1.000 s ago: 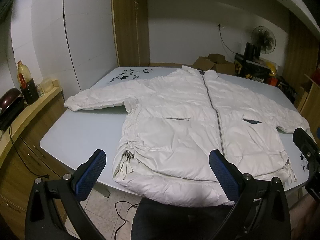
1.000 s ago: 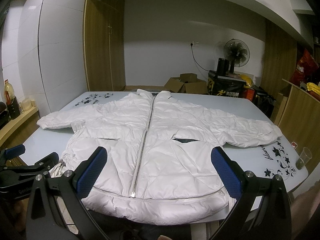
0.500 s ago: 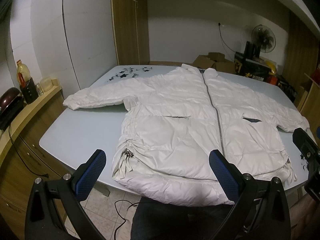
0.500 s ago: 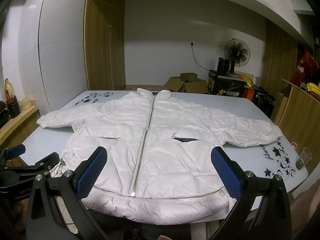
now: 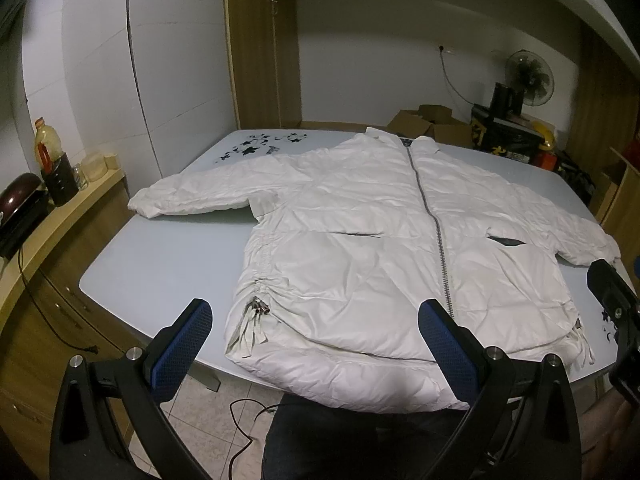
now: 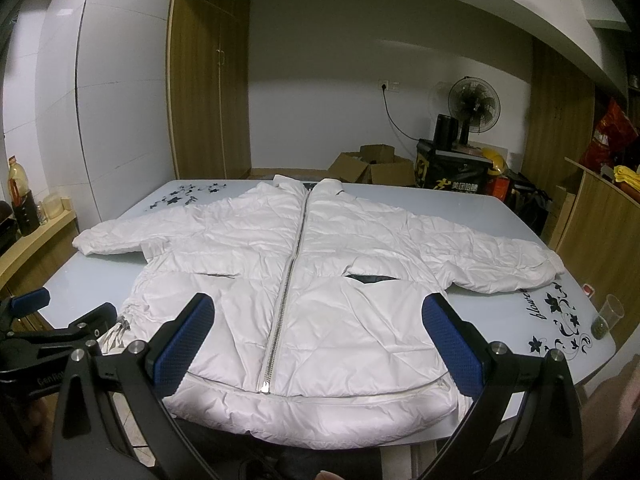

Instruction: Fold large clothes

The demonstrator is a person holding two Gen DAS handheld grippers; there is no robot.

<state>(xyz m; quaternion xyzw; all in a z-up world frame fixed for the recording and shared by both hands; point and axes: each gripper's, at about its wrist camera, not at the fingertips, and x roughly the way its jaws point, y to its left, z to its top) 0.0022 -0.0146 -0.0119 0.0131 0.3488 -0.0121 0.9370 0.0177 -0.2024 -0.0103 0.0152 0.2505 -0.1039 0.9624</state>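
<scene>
Both grippers (image 5: pixel 314 338) (image 6: pixel 320 334) wide open; jacket (image 6: pixel 320 280) untouched.

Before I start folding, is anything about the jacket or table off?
Mostly fine: the white jacket lies flat, zipped, sleeves spread. Its hem hangs past the near edge of the table, and one pocket gapes open, showing dark lining. A small cup stands near the table's right edge.
</scene>
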